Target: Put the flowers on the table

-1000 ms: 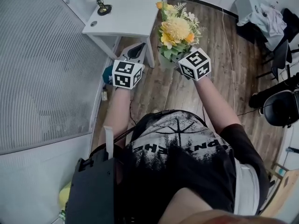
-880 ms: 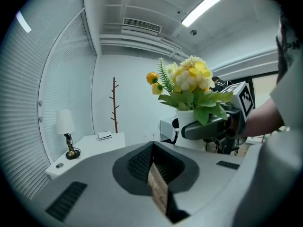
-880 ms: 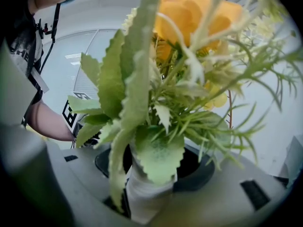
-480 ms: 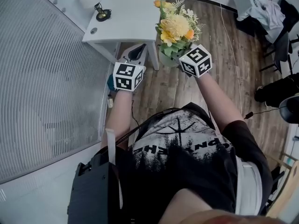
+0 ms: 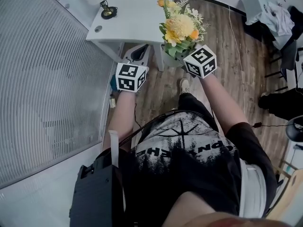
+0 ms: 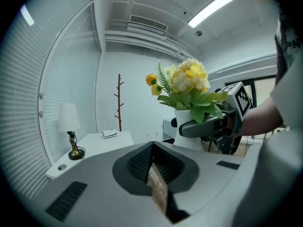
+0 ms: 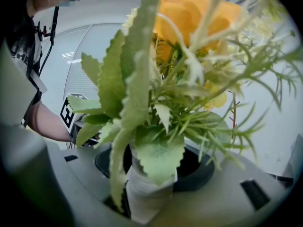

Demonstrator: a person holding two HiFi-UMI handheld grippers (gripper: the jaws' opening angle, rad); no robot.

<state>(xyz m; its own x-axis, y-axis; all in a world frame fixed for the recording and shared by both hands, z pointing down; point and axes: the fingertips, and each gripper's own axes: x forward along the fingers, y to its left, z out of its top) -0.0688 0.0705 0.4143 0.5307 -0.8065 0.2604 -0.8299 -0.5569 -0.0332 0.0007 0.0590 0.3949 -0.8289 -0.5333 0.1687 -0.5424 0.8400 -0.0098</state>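
The flowers [image 5: 181,28], yellow and orange with green leaves, stand in a white vase [image 6: 185,118]. My right gripper [image 5: 189,63] is shut on that vase and holds it upright in the air, just off the right edge of the white table [image 5: 137,18]. In the right gripper view the vase [image 7: 144,193] sits between the jaws and leaves fill the picture. My left gripper [image 5: 140,50] hangs to the left of the flowers, by the table's near corner. Its jaws are shut with nothing in them [image 6: 153,148].
A small lamp [image 5: 108,9] and a flat box [image 6: 110,133] are on the table. Window blinds [image 5: 47,79] run along the left. A bare coat stand [image 6: 119,103] stands behind the table. Dark chairs [image 5: 284,103] and a clothes-covered desk [image 5: 270,8] are at the right, over wood floor.
The flowers and both grippers have kept their stance while the view shifted slightly toward the table. A shoe now shows on the floor below the flowers.
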